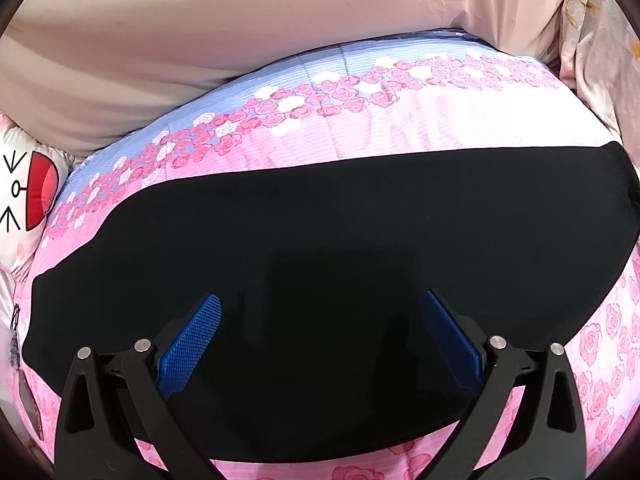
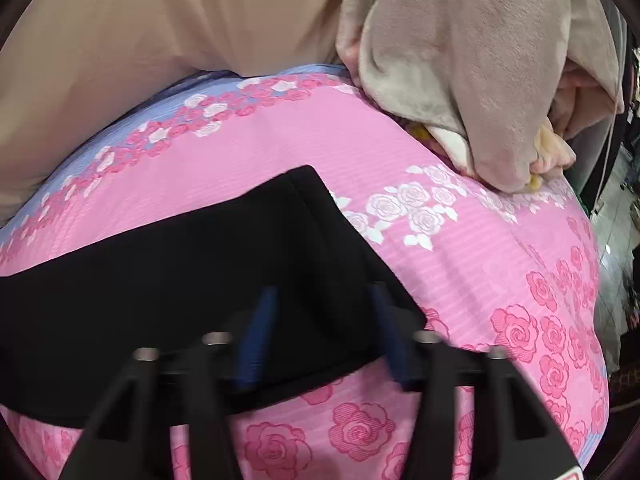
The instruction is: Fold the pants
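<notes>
Black pants [image 1: 360, 220] lie flat in a long band across a pink rose-print bedspread [image 1: 400, 120]. My left gripper [image 1: 322, 298] hovers over the middle of the band, its blue pads [image 1: 192, 344] spread wide and open with only cloth beneath. In the right wrist view the pants [image 2: 180, 264] end in a squared corner at the right. My right gripper [image 2: 322, 292] sits over that end near the front edge. It is blurred, and its blue pads [image 2: 256, 340] stand apart, pinching nothing that I can make out.
A beige sheet [image 1: 200, 40] bunches along the far side of the bed. A grey plush blanket [image 2: 480, 80] is heaped at the far right. A white cushion with a red cartoon mouth [image 1: 24, 200] lies at the left edge. The bed drops to the floor [image 2: 616, 240] on the right.
</notes>
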A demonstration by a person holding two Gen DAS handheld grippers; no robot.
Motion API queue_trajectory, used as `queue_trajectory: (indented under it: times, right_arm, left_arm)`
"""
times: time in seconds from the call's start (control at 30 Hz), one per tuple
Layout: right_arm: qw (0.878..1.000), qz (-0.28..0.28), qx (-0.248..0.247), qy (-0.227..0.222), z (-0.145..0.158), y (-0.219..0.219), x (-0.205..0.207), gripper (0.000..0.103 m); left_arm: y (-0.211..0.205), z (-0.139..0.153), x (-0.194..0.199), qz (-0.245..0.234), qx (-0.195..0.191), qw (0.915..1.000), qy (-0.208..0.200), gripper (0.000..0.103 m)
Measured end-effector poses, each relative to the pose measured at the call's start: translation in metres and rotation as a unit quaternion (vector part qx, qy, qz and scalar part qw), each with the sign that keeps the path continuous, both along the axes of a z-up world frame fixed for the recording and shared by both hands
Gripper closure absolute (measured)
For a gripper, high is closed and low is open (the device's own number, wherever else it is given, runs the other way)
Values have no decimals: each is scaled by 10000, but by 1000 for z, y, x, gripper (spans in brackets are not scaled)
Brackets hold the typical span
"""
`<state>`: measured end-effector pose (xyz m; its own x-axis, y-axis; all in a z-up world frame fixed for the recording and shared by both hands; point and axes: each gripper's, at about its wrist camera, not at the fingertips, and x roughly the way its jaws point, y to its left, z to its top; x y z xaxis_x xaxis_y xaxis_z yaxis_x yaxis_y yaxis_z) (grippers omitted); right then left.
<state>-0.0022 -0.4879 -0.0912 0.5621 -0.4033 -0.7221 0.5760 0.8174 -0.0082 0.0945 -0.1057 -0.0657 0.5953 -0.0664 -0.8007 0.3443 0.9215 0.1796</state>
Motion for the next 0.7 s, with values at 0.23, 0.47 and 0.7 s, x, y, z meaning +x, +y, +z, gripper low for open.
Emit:
queue_trajectory:
  times: [0.23, 0.47, 0.7]
  right_arm:
    - [9998, -190, -11, 9, 5, -25, -5, 96]
    - [9978, -365, -261, -495, 37, -1, -27, 79]
    - [9986, 191, 286, -392, 18, 44, -14, 79]
  left_arm:
    - [2, -2, 2, 29, 16, 10000, 11, 5]
    - [8, -6, -3, 64, -6, 10000, 35, 5]
    - [21, -6, -9, 143, -133, 9998, 84, 5]
